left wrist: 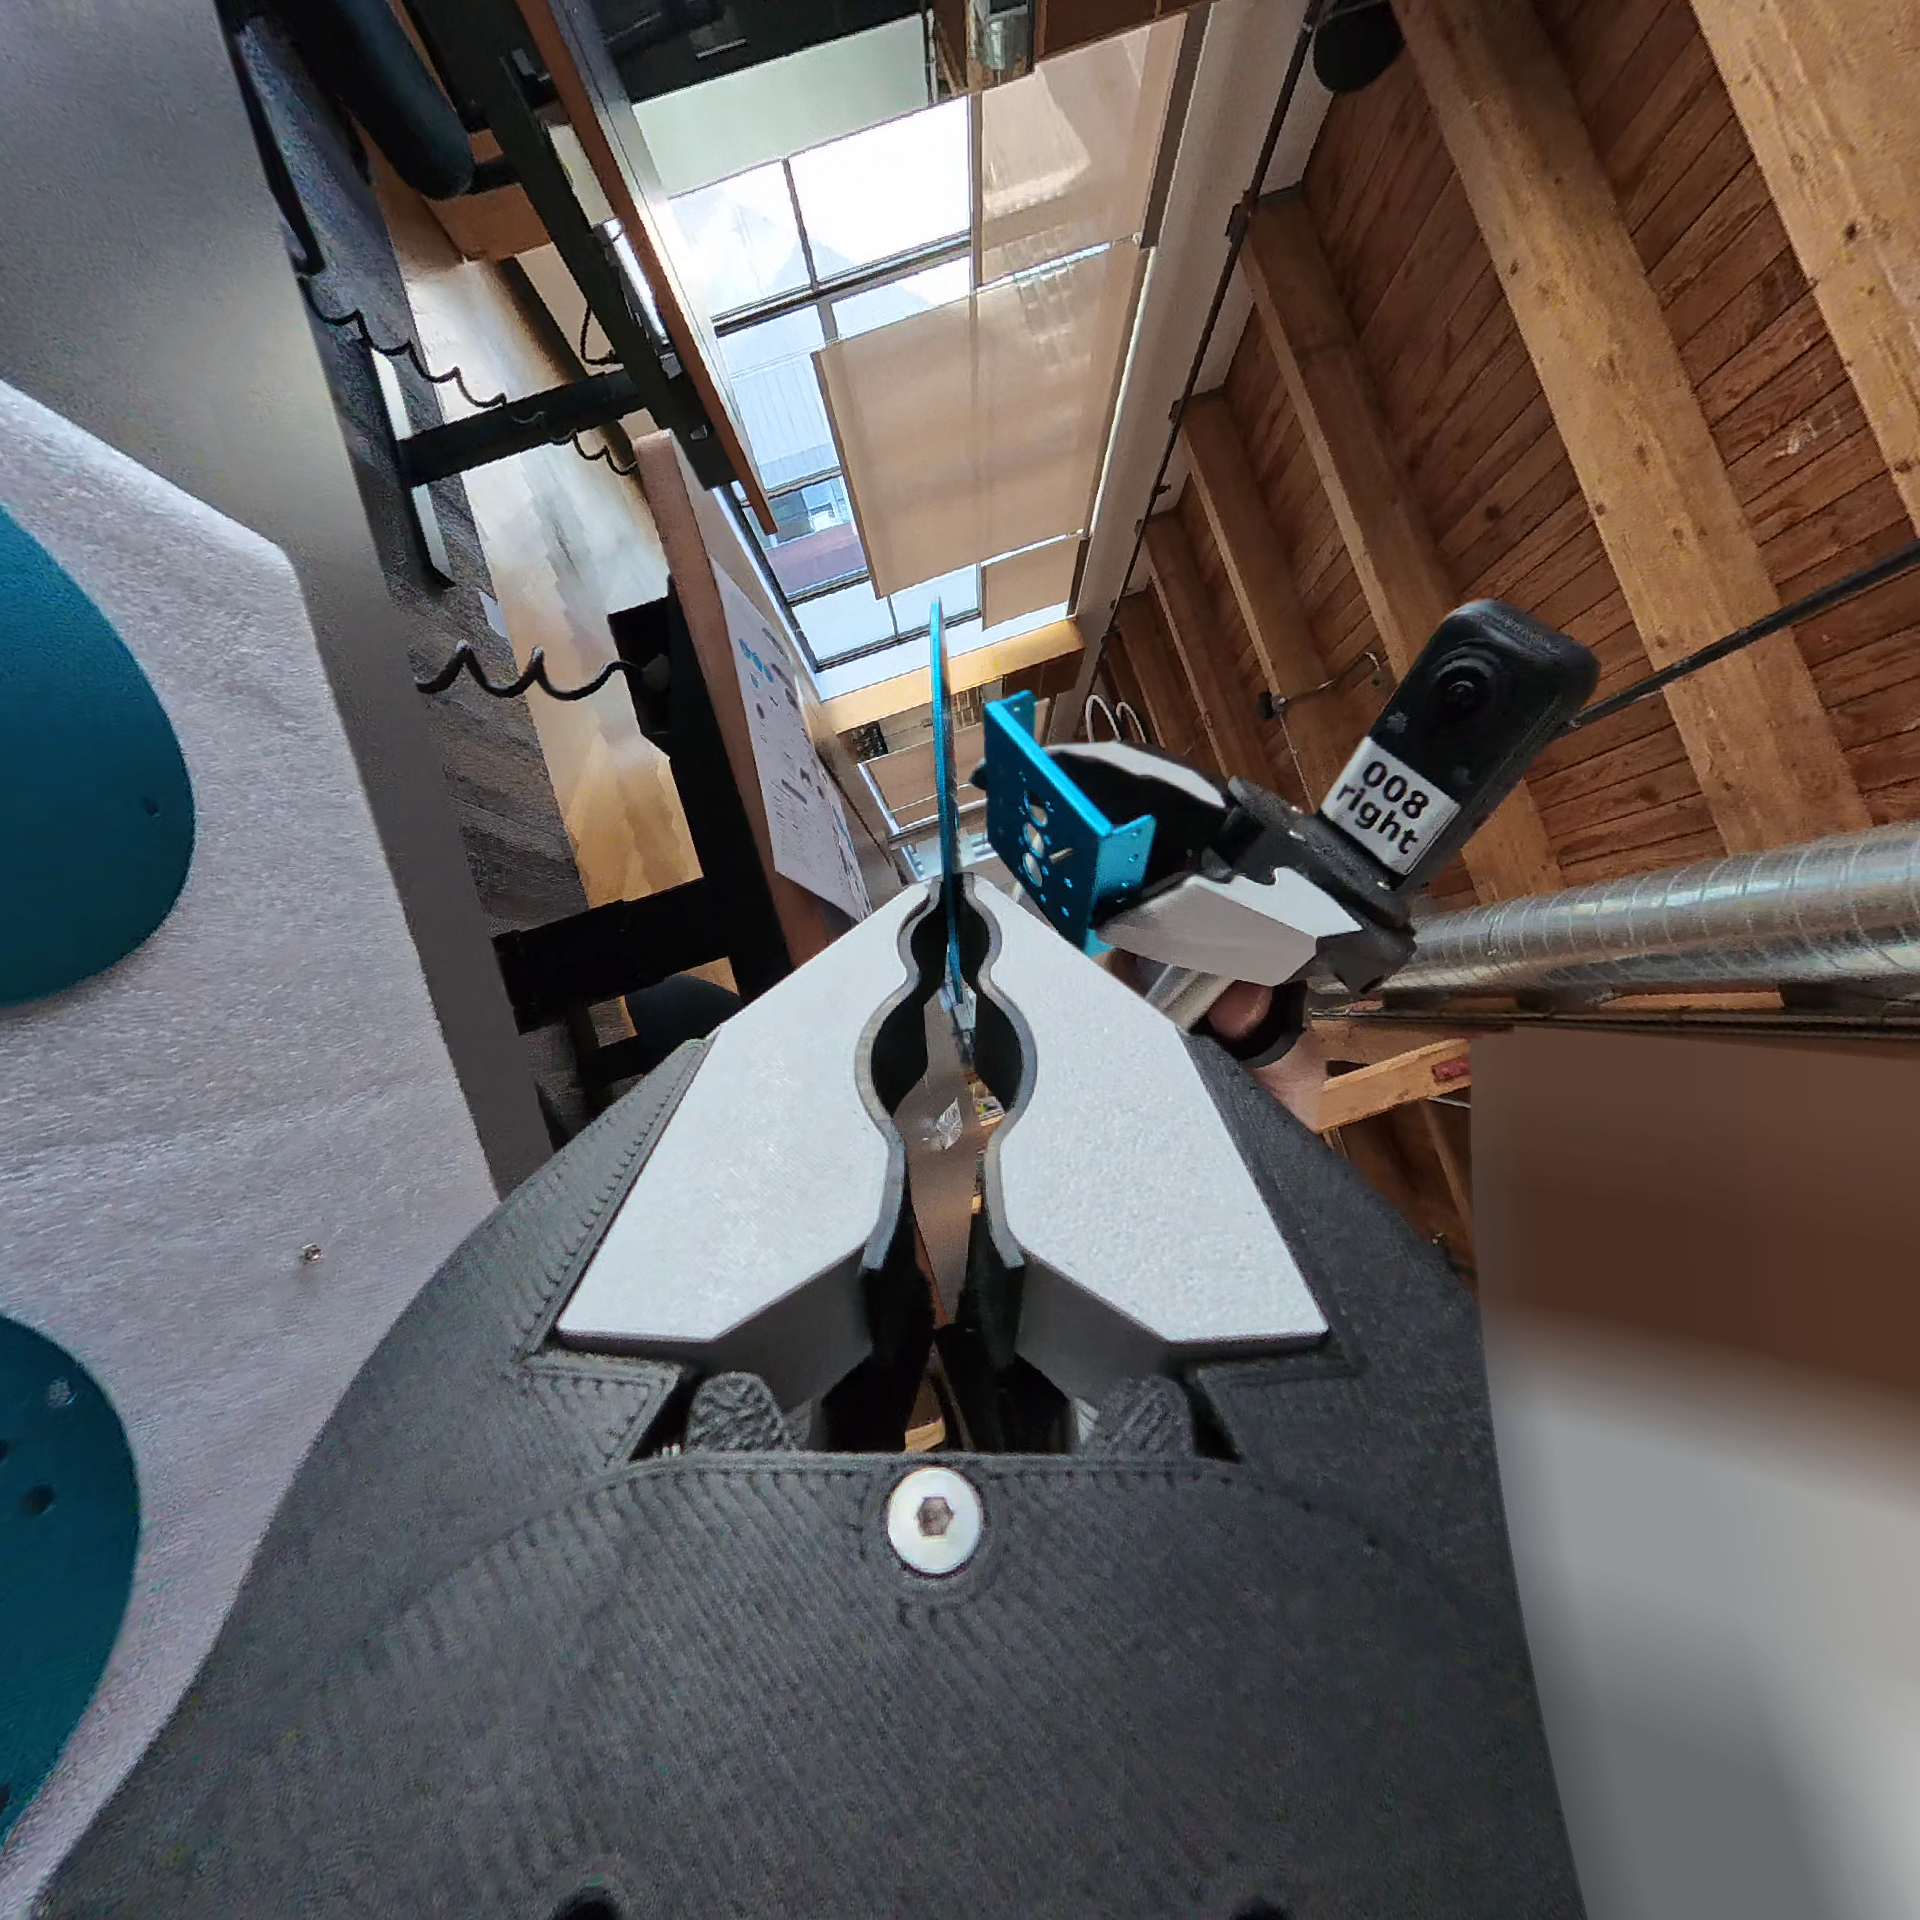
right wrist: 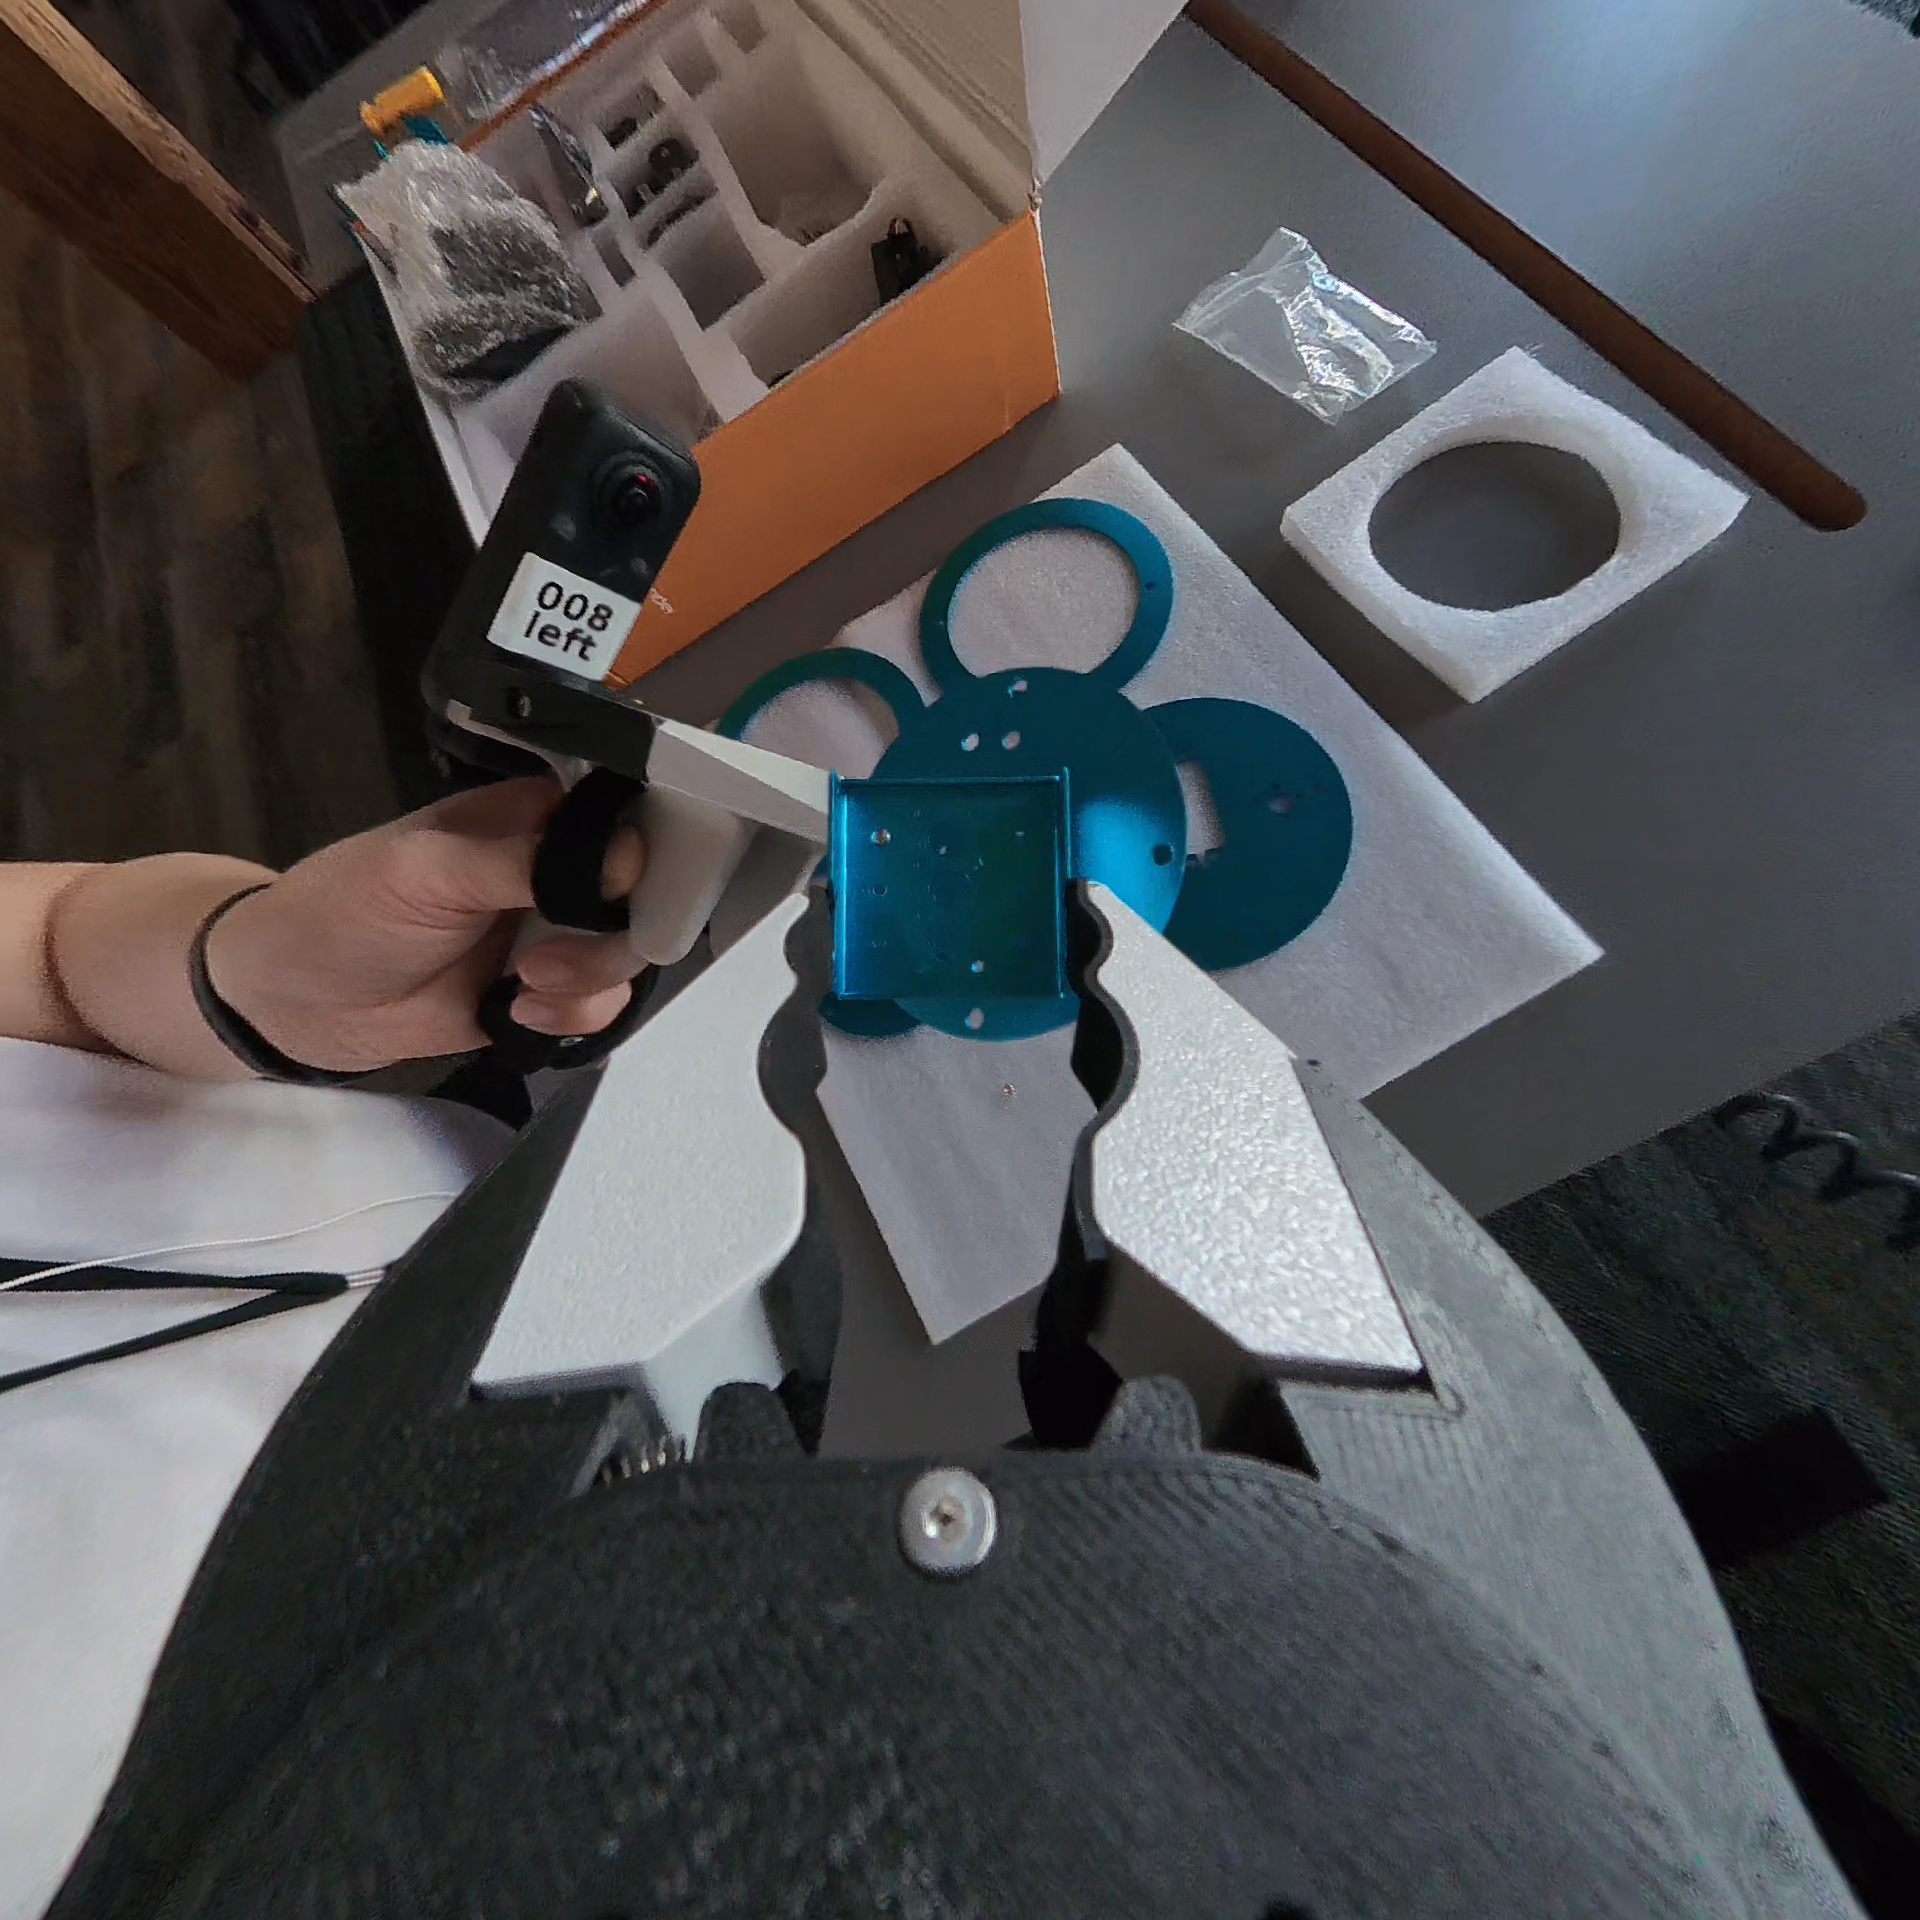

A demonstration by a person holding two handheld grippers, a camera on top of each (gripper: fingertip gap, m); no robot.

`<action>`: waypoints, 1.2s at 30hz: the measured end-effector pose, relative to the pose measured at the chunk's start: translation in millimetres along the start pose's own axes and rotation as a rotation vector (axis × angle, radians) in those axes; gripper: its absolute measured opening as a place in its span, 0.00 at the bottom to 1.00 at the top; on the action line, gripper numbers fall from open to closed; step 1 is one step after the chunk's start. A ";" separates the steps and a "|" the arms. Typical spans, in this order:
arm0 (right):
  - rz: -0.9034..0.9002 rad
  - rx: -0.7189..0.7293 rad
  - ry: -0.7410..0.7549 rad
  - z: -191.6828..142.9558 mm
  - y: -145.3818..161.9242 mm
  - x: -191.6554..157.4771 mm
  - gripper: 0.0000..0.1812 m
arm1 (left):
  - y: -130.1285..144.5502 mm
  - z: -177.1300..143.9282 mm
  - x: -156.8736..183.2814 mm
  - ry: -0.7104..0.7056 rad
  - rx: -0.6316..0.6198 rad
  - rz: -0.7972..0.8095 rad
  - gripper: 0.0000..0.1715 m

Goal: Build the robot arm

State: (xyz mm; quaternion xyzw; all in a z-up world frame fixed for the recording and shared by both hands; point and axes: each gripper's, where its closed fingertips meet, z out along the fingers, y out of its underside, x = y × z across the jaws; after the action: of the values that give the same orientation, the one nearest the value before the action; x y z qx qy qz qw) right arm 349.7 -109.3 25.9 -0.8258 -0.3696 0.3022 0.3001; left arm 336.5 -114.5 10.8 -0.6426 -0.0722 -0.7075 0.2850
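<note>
My left gripper [left wrist: 954, 894] is shut on a thin blue round plate [left wrist: 940, 748], seen edge-on and held up in the air. In the right wrist view the plate [right wrist: 1127, 821] shows several small holes, with the left gripper [right wrist: 816, 805] gripping its left edge. My right gripper [right wrist: 945, 904] is shut on a blue square bracket [right wrist: 935, 862] with raised side flanges, held flat against the plate's face. In the left wrist view the right gripper [left wrist: 1049, 842] holds the bracket [left wrist: 1034, 831] just right of the plate.
Two blue rings [right wrist: 1044, 592] [right wrist: 810, 707] and another blue disc [right wrist: 1268, 821] lie on a white foam sheet [right wrist: 1455, 883], with a small screw [right wrist: 1006, 1089]. Beyond are a foam block with a round hole [right wrist: 1507, 520], a clear bag [right wrist: 1309, 322] and an open orange box [right wrist: 862, 416]. Less than 4 cm separates the two grippers' tips.
</note>
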 end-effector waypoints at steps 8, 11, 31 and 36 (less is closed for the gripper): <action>-0.071 -0.063 0.078 -0.3 -14.0 2.9 0.24 | -3.3 -0.7 13.7 0.005 0.012 -0.044 0.00; -0.083 -0.088 0.110 2.8 -13.9 4.5 0.24 | -5.0 -0.9 12.3 -0.008 0.022 -0.059 0.00; -0.115 -0.163 0.210 9.1 -10.9 6.0 0.24 | -2.8 2.4 13.0 -0.046 0.043 -0.067 0.00; -0.117 -0.168 0.200 10.4 -11.4 3.3 0.25 | -3.0 0.0 13.8 -0.038 0.054 -0.071 0.00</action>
State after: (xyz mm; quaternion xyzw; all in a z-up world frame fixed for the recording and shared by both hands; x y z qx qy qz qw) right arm 339.1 -97.6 26.6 -0.8511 -0.4092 0.1683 0.2826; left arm 334.9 -116.2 24.7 -0.6452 -0.1192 -0.7026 0.2755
